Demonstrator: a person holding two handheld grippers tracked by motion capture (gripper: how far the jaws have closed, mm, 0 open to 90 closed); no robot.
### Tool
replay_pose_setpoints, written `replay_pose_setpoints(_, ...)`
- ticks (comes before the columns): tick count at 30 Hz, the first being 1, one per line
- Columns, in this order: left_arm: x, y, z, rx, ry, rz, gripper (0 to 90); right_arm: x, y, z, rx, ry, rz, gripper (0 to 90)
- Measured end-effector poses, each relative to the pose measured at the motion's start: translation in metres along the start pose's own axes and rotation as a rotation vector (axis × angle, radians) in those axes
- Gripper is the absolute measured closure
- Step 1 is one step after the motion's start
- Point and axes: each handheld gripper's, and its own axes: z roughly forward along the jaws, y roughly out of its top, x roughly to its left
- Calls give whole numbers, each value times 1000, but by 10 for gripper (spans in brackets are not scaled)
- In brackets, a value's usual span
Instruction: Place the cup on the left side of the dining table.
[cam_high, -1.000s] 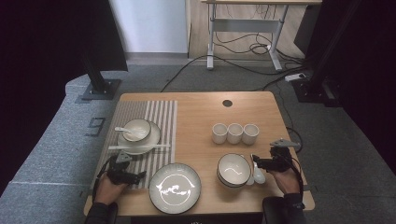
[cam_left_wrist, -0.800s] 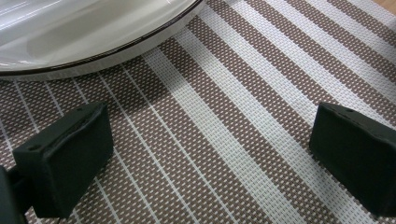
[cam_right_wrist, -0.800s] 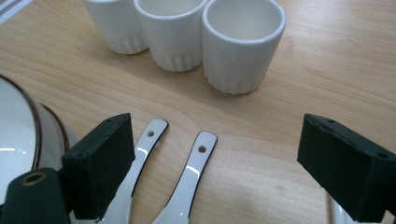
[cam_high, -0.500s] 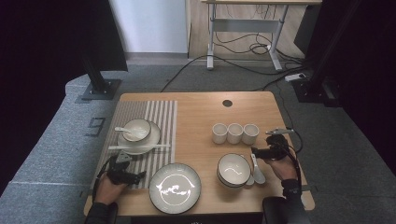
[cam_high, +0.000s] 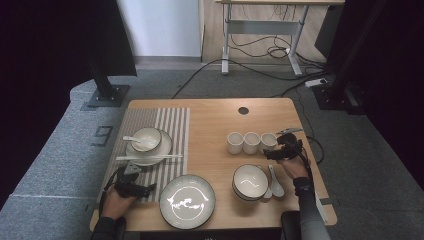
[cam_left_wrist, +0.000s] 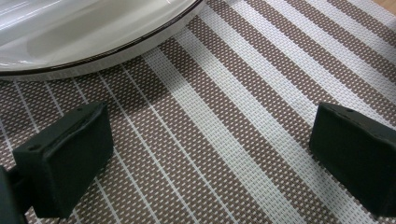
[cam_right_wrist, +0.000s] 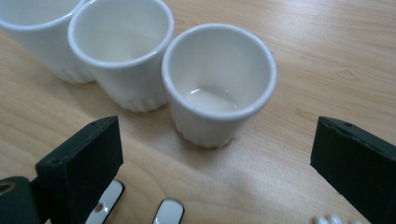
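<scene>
Facing the nearest small white ceramic cup (cam_right_wrist: 219, 84) — dead ahead, between its wide-open, empty jaws — the right gripper (cam_high: 278, 150) has just been opening; the left gripper (cam_high: 131, 184), far off, gapes empty.

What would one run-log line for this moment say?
right gripper: open, jaws just opening, facing nearest cup | left gripper: open, over striped placemat | nothing held

3 cups (cam_high: 251, 142), 2 bowls (cam_high: 250, 182), 2 plates (cam_high: 187, 201), 2 spoons (cam_high: 275, 181).
</scene>
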Motion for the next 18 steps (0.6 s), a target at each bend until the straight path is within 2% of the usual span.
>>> replay_pose_setpoints(3,0,0,0,0,0,0,0,0,2,4,4,-5,-2,37)
replay_pose_setpoints(18,0,0,0,0,0,0,0,-1,14,27,23,-4,-18,200)
